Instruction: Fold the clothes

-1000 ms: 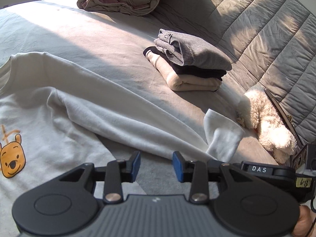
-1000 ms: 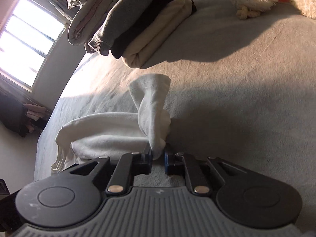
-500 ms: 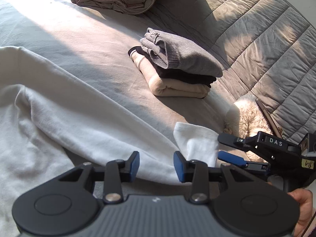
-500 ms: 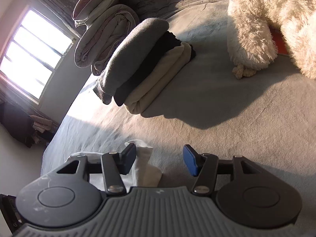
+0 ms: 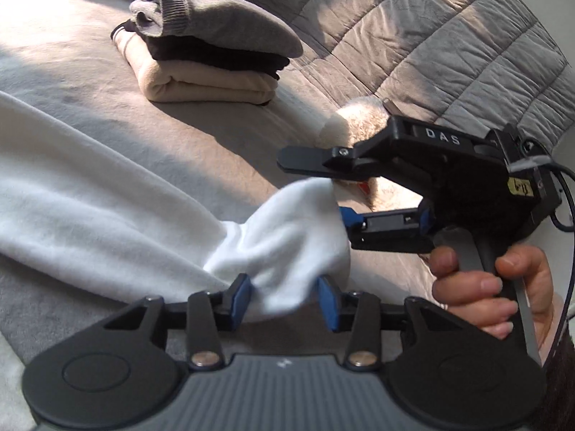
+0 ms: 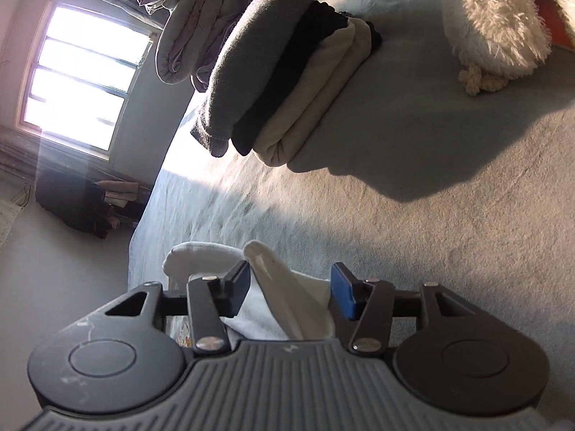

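Note:
The white sweatshirt's sleeve [image 5: 107, 197] runs across the bed to its cuff [image 5: 294, 237], which is bunched and raised. My left gripper [image 5: 284, 301] is open, with the cuff's lower edge lying between its blue pads, not clamped. In the left wrist view my right gripper [image 5: 323, 194] comes in from the right, held by a hand [image 5: 478, 287]. Its jaws are wide apart, with the cuff's far end between them. The right wrist view shows the right gripper [image 6: 291, 291] open with the cuff [image 6: 287, 298] standing loose between the fingers.
A stack of folded clothes [image 5: 208, 46] [image 6: 287, 82] sits on the bed beyond the sleeve. A white plush toy [image 5: 363, 122] [image 6: 496, 25] lies near the grey quilted cover [image 5: 431, 36]. Rolled bedding [image 6: 187, 36] and a bright window [image 6: 82, 79] are farther off.
The right gripper, shut on the cuff a second ago, has opened and stays around it. The left gripper has moved toward the cuff, which now sits between its fingers.

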{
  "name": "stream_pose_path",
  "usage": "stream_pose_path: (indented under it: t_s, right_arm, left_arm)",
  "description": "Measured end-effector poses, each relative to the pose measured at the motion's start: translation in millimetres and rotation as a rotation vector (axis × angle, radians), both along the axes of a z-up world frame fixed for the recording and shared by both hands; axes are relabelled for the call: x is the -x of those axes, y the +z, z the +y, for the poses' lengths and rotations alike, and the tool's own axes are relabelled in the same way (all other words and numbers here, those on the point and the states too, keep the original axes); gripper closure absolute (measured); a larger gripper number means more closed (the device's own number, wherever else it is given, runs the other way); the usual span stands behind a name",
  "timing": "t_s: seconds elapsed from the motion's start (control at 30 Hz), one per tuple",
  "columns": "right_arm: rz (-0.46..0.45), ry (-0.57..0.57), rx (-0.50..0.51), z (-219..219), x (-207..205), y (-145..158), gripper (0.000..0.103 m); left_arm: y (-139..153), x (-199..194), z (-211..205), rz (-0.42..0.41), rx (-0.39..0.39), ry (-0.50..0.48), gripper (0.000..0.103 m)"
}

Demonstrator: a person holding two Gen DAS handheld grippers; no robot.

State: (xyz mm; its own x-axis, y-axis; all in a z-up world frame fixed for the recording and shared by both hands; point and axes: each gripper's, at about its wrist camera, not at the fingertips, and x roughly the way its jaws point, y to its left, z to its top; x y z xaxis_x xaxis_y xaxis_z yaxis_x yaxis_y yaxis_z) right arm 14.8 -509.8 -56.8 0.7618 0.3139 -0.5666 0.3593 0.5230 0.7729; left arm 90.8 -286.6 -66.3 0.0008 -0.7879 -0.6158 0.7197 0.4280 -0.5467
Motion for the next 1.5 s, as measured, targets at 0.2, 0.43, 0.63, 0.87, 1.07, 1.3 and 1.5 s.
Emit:
stream_pose_path:
  t_s: [0.2,0.43,0.63,0.87,1.07,1.3,1.5]
  right_arm:
    - [0.064,0.055,0.171,14,-7,-2,0.047]
    - [0.1,0.198,0.501,54,-18,-1,0.046]
    - [0.134,0.308,0.779,83,-27,-6,0.074]
    - [0.121,0.291,0.905,82,-47,10,0.1]
    - [0.095,0.236,1.027,72,-68,32,0.101]
    - [0.104,0.194,1.095,52,-101,25,0.101]
    - [0.121,0.155,1.183,49,-115,17,0.101]
  left_arm:
    - [22,-19,45,-0.113,-0.052,0.094,0.058]
    - [23,-109,140,-0.225,-0.212,0.547,0.055]
    - [8,-177,187,-0.274,-0.303,0.745,0.058]
    - [18,-221,200,-0.415,-0.231,0.787,0.045]
    - [11,-258,197,-0.441,-0.269,0.669,0.034]
    - [-8,-275,188,-0.378,-0.299,0.618,0.089]
    - [-7,-258,187,-0.469,-0.25,0.731,0.096]
